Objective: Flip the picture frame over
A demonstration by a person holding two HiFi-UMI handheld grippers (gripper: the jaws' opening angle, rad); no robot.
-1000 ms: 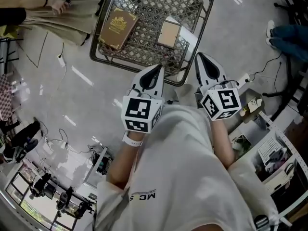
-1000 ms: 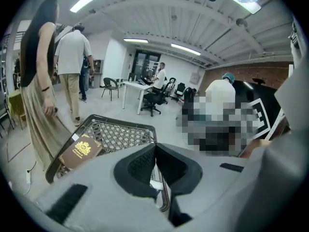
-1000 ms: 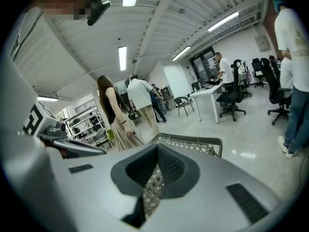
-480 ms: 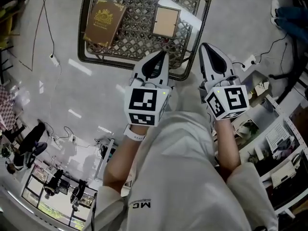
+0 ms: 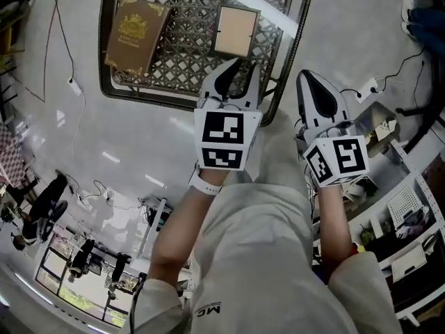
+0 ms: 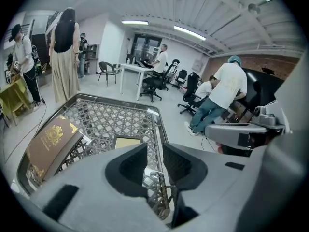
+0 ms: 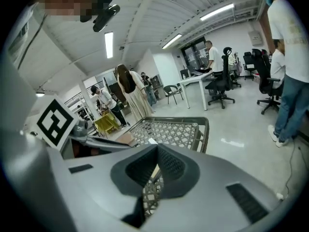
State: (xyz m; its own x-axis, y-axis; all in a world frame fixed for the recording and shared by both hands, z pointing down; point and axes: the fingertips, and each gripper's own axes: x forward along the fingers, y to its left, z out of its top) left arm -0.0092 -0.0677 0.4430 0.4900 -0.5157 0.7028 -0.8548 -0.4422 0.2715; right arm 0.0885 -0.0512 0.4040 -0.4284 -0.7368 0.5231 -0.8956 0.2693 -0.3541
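My left fingers [image 5: 221, 81] are just opening, empty (right fingers [image 5: 316, 96] closed, empty); I might snag the tabletop [image 5: 174, 47] lattice short of the picture frame [image 5: 236, 30].

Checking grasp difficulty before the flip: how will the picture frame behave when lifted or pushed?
The picture frame looks stiff and thin, so probably light. It lies flat on the lattice table, leaving little edge to grab. Pushed, it may catch on the openwork.

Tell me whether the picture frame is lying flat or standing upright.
Lying flat. In the head view the picture frame shows its whole tan face upward on the lattice table; the left gripper view shows it flush against the mesh.
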